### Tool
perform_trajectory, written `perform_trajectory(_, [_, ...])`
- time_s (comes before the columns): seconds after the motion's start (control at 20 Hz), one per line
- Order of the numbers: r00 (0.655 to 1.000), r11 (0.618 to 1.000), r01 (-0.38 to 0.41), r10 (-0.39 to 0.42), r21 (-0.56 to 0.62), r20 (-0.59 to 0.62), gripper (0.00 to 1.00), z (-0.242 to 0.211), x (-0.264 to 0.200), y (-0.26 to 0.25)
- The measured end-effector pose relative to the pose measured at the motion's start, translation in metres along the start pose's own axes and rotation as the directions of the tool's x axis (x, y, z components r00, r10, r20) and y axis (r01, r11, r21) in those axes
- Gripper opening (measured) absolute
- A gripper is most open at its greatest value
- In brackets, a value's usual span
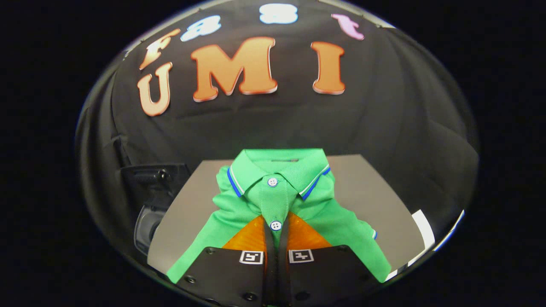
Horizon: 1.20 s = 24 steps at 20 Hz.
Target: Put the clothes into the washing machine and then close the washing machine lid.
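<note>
Now gripper (276,225) pinching green shirt (277,192) placket

The green polo shirt (273,192) was a knitted cloth with a fine piqué grain, matt, its two buttons (272,182) smooth and slightly glossy like plastic. The grey tabletop (375,187) looked smooth and matt. The gripper (276,226), fingers pinched close on the shirt's placket, had matt plates. The dark washing machine (149,200) seemed smooth plastic.

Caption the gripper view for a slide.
Gripper pinching the placket of a green polo shirt on a grey table, washing machine beside it.
</note>
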<state>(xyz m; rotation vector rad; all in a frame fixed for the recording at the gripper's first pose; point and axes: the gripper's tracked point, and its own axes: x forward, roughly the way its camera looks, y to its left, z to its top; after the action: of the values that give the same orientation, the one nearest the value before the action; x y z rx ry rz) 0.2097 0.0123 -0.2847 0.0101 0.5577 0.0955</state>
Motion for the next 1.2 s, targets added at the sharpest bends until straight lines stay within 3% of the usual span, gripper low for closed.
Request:
perform_trajectory(0.45, [0.94, 0.996, 0.014, -0.043, 0.088, 0.34, 0.08, 0.045, -0.037, -0.001])
perform_trajectory(0.9, [0.834, 0.99, -0.14, 0.103, 0.028, 0.543, 0.08, 0.117, -0.141, 0.044])
perform_trajectory(1.2, [0.794, 0.977, -0.215, 0.177, -0.003, 0.582, 0.08, 0.144, -0.171, 0.126])
